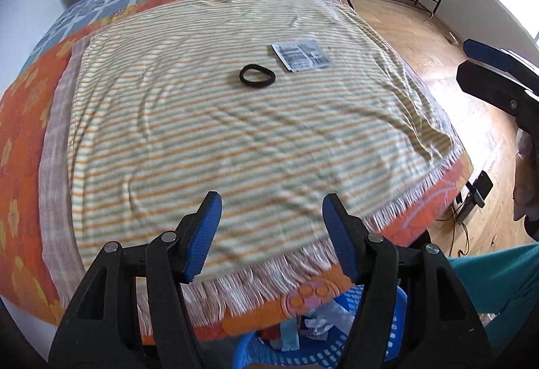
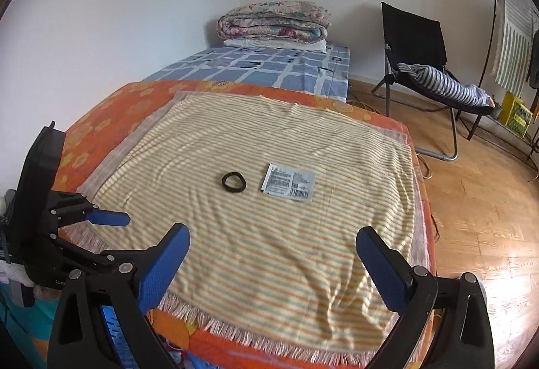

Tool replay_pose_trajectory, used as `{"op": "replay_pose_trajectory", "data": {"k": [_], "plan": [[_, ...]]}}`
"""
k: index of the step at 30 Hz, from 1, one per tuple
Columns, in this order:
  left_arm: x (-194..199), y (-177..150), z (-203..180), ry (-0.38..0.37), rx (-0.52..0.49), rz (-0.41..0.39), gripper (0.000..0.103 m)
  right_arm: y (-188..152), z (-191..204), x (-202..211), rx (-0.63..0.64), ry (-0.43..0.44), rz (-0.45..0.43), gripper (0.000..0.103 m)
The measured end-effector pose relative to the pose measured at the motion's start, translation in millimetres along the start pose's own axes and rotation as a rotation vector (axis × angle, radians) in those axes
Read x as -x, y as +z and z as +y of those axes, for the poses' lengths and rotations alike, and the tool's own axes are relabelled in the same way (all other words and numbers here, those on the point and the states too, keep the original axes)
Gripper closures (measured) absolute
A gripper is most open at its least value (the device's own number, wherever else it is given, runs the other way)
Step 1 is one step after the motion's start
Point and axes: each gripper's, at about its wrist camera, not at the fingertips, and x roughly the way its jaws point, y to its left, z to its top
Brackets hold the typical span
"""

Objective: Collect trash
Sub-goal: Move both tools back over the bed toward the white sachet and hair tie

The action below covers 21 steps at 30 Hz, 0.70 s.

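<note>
I stand at the near edge of a bed covered in an orange flowered sheet. Over that sheet lies a striped blanket in yellow, green and white, its fringed hem hanging along the near edge. Beyond it the bed carries a blue checked sheet, with a folded floral quilt stacked at the far end by the wall. To the right, on the wooden floor, stands a black folding chair with a striped cloth draped on its seat.

Below the near edge of the bed, between my grippers, sits a blue plastic basket with scraps of paper and wrapping inside it.

My left gripper hovers over the fringed near edge of the blanket, its blue pads spread apart with nothing between them. My right gripper hangs over the near right part of the blanket, jaws spread wide and holding nothing.

The trash lies near the middle of the blanket: a flat grey sachet with printed text and a barcode, lying toward the right edge. Just beside it to the left, apart from it, lies a black hair tie, a closed loop flat on the stripes. Both are well ahead of my two grippers.
</note>
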Motion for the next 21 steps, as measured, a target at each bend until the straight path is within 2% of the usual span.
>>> {"op": "replay_pose_trajectory", "data": {"k": [10,13,16,20,21], "plan": [[-30.2,45.0,15.3,-0.006,0.025,-0.028,0.039,38.3,-36.9,-69.7,-0.089,0.115,0.127,0.004],[-40.9,57.6,20.9,-0.018,0.035,-0.031,0.039,50.3,-51.3,-97.5,-0.147,0.168,0.144,0.011],[-52.2,66.5,24.3,-0.032,0.036,-0.026,0.039,59.3,-60.1,-124.7,-0.183,0.202,0.157,0.013],[-65.8,73.5,24.5,-0.025,0.007,-0.019,0.039,69.0,-66.2,-169.4,-0.211,0.246,0.199,0.031],[-68.1,74.1,24.1,-0.021,-0.005,-0.02,0.039,70.6,-66.5,-181.5,-0.216,0.261,0.213,0.033]]}}
